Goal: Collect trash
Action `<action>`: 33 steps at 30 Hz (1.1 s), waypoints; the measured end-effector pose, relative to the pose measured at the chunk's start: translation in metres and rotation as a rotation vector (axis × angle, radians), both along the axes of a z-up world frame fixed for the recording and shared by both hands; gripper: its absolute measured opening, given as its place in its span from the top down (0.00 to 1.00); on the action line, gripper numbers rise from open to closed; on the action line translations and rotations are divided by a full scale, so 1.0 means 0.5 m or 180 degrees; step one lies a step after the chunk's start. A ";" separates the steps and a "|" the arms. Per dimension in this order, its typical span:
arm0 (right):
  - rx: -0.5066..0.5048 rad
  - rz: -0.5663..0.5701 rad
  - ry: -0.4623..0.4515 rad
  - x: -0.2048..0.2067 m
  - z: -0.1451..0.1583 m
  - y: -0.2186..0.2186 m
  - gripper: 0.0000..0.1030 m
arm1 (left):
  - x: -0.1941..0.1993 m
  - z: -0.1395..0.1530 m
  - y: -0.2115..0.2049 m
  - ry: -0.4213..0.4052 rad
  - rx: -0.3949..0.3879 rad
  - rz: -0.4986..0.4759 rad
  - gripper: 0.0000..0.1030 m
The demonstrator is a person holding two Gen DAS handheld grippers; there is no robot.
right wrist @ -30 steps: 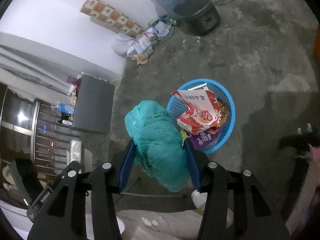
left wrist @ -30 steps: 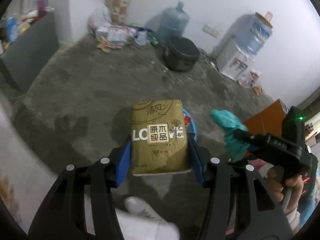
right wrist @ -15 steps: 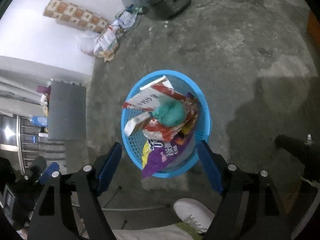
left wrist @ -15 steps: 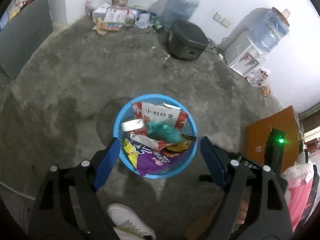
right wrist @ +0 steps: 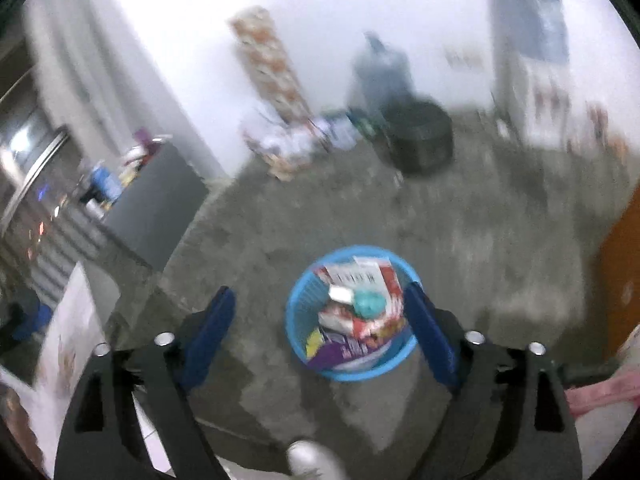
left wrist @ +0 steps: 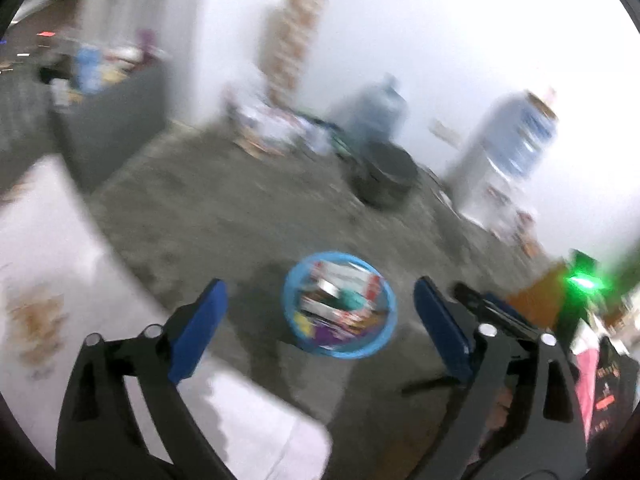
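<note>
blue basket (right wrist: 352,368) full of wrappers on concrete floor; left claw (left wrist: 320,324) and right claw (right wrist: 320,328) opening, empty.

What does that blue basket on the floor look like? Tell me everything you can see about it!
The blue basket is round, looks like plastic, and its wall seems to be open mesh, though blur hides detail. It stands upright on the grey concrete floor, open top up, and it is heaped full: a red-and-white packet, a teal bundle and a purple wrapper poke out. Nothing else touches it; both grippers are above it, empty.
</note>
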State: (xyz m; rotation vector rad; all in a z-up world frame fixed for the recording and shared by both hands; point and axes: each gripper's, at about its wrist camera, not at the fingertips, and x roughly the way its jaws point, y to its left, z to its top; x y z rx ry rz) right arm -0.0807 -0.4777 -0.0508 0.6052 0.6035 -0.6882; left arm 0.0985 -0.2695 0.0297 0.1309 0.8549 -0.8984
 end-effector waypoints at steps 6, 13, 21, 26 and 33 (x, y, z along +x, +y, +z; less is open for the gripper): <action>-0.0802 0.0737 -0.0207 0.003 0.146 0.187 0.06 | -0.074 0.079 0.218 -0.0886 0.0338 0.1299 0.09; -0.1029 0.1655 0.0062 0.037 0.186 0.377 0.06 | -0.152 0.055 0.385 -0.0876 0.0605 0.1963 0.09; -0.1049 0.2019 0.0501 0.024 0.126 0.503 0.06 | -0.195 -0.044 0.500 -0.0199 0.0747 0.2405 0.09; -0.1226 0.2058 0.0842 0.019 0.096 0.530 0.06 | -0.197 -0.058 0.511 -0.0181 0.0884 0.2378 0.09; -0.1186 0.1902 0.1060 0.012 0.068 0.498 0.06 | -0.201 -0.072 0.486 -0.0208 0.1068 0.2183 0.08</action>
